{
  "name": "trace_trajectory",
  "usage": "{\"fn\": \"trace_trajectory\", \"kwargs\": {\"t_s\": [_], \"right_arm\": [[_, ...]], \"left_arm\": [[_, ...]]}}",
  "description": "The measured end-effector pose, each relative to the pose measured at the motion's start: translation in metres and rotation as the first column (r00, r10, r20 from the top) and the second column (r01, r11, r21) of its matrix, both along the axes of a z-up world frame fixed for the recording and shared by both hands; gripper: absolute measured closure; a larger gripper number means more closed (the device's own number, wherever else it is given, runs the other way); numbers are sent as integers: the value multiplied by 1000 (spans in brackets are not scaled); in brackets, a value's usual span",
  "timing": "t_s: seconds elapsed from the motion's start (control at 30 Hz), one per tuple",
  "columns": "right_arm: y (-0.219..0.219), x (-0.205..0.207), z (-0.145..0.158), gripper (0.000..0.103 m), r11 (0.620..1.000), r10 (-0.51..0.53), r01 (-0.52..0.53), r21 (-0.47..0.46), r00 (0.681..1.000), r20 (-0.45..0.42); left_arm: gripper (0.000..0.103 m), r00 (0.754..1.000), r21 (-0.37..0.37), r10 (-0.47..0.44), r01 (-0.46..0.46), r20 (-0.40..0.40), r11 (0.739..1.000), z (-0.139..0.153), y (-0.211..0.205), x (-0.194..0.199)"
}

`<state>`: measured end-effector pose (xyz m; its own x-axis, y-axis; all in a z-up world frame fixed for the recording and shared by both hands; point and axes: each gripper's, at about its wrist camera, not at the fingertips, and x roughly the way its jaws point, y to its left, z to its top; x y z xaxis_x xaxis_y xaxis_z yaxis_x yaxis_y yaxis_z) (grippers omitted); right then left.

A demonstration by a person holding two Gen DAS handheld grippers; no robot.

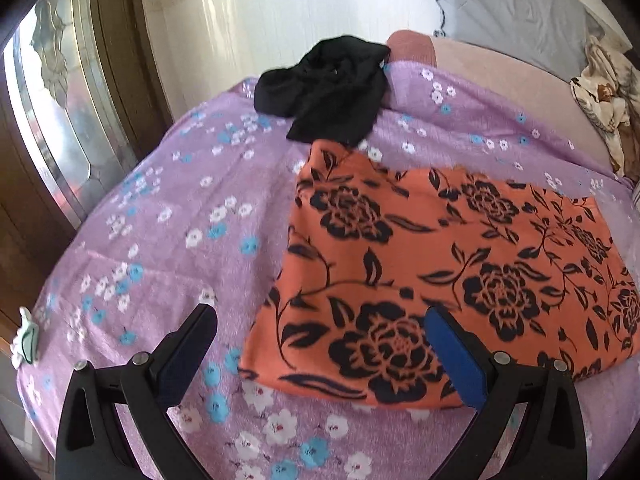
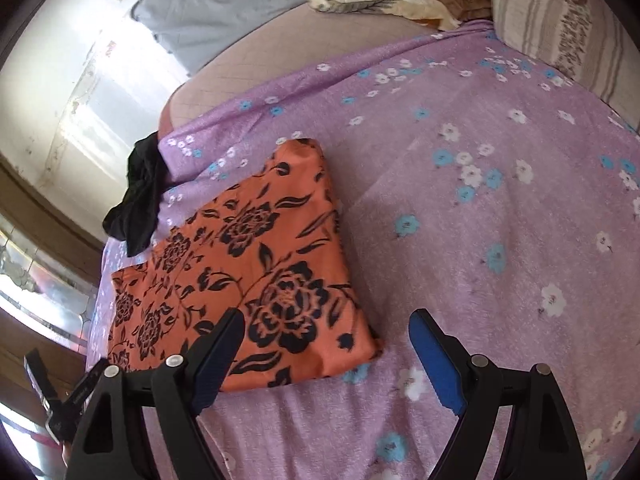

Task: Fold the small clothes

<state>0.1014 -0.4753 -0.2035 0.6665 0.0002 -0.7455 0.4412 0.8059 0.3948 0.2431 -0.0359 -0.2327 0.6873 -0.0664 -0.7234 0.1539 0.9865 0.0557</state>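
A bed fills both views, spread with a lilac bedsheet printed with white and blue flowers, a grey pillow propped at its far end by a pale wall. On the sheet lies an orange garment with black roses, folded flat into a rough rectangle. Just beyond its far corner, a crumpled black garment sits at the edge of the sheet, close to the orange one; whether they touch is unclear.

The left gripper points steeply down at the bed over the near left corner of the orange garment, jaws spread wide, with nothing between them but that corner below. The right gripper tilts down likewise above the garment's near right corner, its jaws also wide apart and empty, one finger over the orange cloth and the blue-padded one over bare sheet. Neither gripper visibly touches the cloth.
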Motion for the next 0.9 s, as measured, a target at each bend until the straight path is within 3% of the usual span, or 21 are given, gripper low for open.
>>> {"fn": "trace_trajectory", "kwargs": {"t_s": [0.43,0.9], "right_arm": [[18,-2,5,17,999,32,-32,-8,999,19],[24,-18,8,17,1000,-5,4,24,999,45]], "left_arm": [[0,995,-5,-24,25,93,1000,23,-13,-12],[0,993,-32,-20,24,116,999,34,-10,-26]]}}
